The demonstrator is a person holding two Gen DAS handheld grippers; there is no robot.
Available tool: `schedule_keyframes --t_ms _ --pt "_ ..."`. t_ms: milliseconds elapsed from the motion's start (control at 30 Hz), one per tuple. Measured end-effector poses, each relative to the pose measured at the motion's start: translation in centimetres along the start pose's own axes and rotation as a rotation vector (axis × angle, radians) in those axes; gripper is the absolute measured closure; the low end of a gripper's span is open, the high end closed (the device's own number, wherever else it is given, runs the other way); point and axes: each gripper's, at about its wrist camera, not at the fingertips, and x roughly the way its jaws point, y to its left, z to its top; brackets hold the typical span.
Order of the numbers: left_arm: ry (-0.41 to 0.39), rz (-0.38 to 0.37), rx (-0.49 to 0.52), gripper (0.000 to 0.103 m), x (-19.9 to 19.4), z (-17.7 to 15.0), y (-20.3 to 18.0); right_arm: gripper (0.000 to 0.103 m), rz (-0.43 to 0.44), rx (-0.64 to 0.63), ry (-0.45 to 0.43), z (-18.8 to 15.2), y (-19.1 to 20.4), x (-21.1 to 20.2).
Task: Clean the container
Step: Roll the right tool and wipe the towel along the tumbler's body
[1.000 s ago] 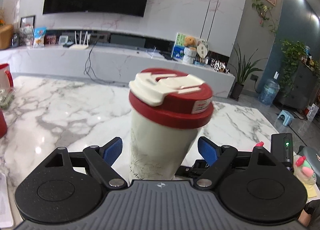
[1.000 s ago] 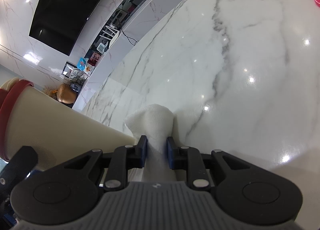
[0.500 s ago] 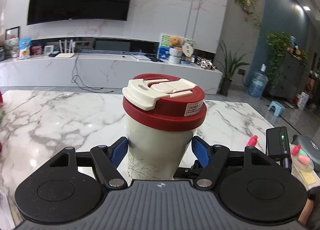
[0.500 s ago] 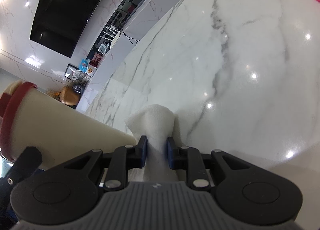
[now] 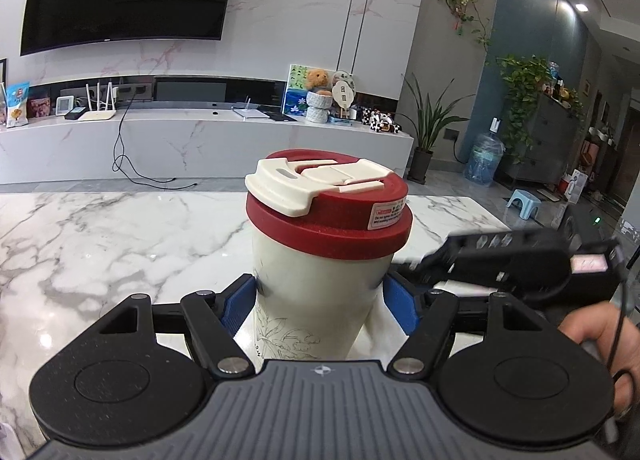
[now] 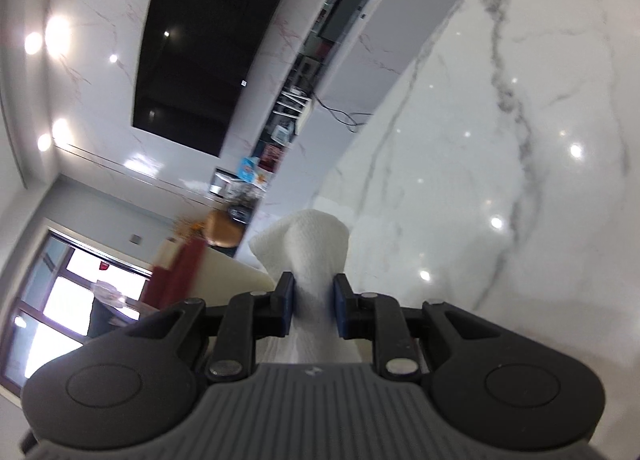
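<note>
While the left gripper [image 5: 318, 302] has just closed its blue pads against the lower wall of the cream cup [image 5: 316, 292], the hold sits low and the red lid [image 5: 332, 215] makes the cup top-heavy, so a sideways wipe high on the wall could tip or twist it in the pads. The cup stands at the near edge of the marble table [image 5: 100, 244], between the jaws.

The small sticker [image 5: 387, 215] on the lid's rim carries a red heading and fine print beginning "Do not", the rest too small to read.

To the right, the right gripper [image 6: 313, 302] is clamped on a folded white paper towel [image 6: 304, 244], close beside the cup. Its soft, unsupported tip may fold back instead of scrubbing.
</note>
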Motion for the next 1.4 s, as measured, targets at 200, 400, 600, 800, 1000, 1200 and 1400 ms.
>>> schedule_keyframes --t_ms 200,400,600,800,1000,1200,1400 --pt "0.002 -0.015 0.020 0.035 0.1 0.0 0.2 0.080 0.098 0.017 -0.031 0.7 0.9 -1.1" --pt "0.005 -0.010 0.029 0.036 0.1 0.1 0.1 0.080 0.132 0.004 -0.040 1.0 1.3 -1.6" --pt "0.008 -0.005 0.031 0.036 -0.1 0.1 -0.1 0.080 0.060 0.010 -0.003 0.3 0.3 -0.7" --pt "0.008 -0.001 0.029 0.036 -0.1 0.1 -0.2 0.080 -0.060 0.015 0.039 -0.6 -1.5 0.6" --pt "0.008 0.002 0.026 0.036 -0.1 0.1 -0.2 0.080 -0.164 -0.020 0.073 -1.6 -2.8 1.6" --pt "0.006 0.003 0.028 0.036 0.0 0.2 0.4 0.080 -0.248 -0.056 0.100 -2.3 -3.6 2.5" --pt "0.004 0.014 0.014 0.035 0.0 0.1 0.3 0.080 -0.286 -0.066 0.114 -2.4 -3.9 3.0"
